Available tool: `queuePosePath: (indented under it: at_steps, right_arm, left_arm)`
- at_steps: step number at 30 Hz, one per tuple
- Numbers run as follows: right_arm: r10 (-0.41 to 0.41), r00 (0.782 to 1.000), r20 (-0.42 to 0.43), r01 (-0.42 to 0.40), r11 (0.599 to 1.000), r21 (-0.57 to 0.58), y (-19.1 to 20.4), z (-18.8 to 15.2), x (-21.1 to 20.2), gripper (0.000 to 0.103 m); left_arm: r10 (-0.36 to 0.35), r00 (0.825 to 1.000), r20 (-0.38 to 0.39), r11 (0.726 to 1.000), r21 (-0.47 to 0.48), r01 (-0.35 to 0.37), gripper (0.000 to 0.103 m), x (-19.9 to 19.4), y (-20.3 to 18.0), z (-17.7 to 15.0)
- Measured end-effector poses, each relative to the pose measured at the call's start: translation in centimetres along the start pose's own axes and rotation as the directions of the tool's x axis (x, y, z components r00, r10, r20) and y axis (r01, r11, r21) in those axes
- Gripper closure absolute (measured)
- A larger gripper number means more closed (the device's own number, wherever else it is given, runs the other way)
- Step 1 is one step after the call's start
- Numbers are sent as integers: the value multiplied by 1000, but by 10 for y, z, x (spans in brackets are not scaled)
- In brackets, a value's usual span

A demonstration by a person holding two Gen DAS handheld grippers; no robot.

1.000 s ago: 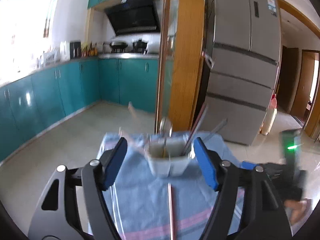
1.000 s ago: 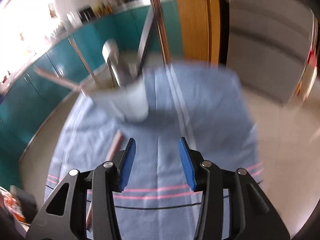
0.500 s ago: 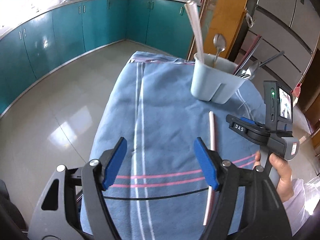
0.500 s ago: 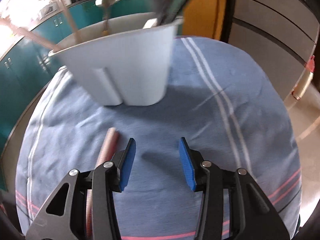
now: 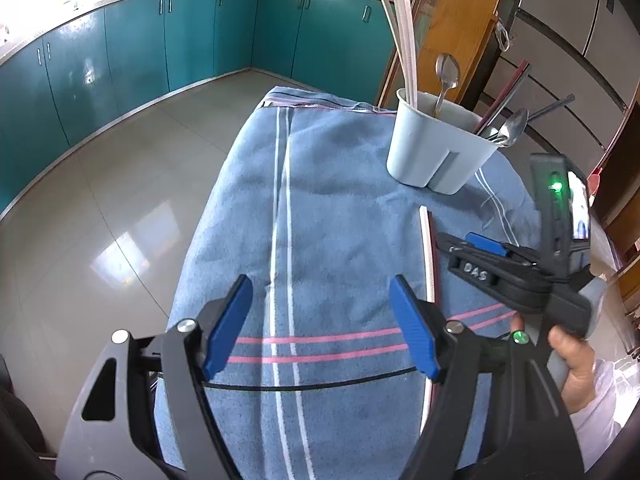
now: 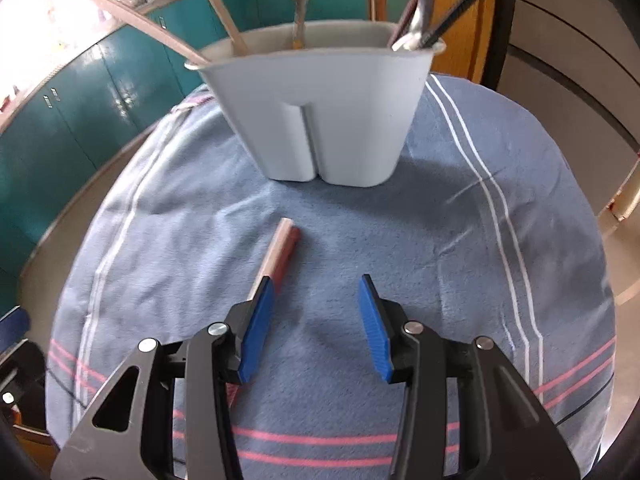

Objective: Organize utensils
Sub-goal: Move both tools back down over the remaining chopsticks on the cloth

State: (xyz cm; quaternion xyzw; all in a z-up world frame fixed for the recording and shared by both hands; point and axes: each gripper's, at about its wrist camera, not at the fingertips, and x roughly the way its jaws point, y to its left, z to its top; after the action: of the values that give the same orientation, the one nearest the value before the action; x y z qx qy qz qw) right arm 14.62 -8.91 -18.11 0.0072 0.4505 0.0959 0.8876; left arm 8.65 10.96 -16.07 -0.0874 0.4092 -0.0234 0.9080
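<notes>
**Reaching for the last chopsticks**

In front of the utensil holder (image 6: pixel 320 120), a chopstick pair (image 6: pixel 280 250) lies on the blue cloth (image 6: pixel 460 240). Right gripper (image 6: pixel 316 320) hovers spread, left pad beside it; left gripper (image 5: pixel 320 336) spread, idle. Next: shift left, straddle, pinch. Half a second ago, the right gripper sat closer to the holder.

Both claws, left claw (image 5: pixel 320 328) and right claw (image 6: pixel 316 328), are showing black angular arms with triangular cutouts, silver screws at the joints and ribbed blue pads (image 6: pixel 374 330). The right one is wearing white "DAS" lettering and glowing green lights; a white sleeve (image 5: pixel 596 404) is covering the wrist.
</notes>
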Motion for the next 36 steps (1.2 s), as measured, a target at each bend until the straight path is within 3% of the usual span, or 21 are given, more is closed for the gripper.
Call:
queuePosePath:
  at_steps: [14,21,26,36]
  right_arm:
    - [-103,993,-49,96,988,-122,29,-2,0,58]
    - [-64,993,-97,48,985,-164,54,-5,5,57]
    - [-3,997,-76,-4,996,-84,32,-7,-6,56]
    - [-10,995,-104,-2,993,-120,33,-18,-3,56]
  left_arm:
    - [-8,1000,-17,1000,12,9,31,4,-7,-5]
    - [-3,1000,-16,1000,13,3,31,1,-7,-7]
    - [11,1000,-19,1000,1,-11,31,0,1,-9]
    - [2,999,-35,1000,-2,-2,31,6,0,-11]
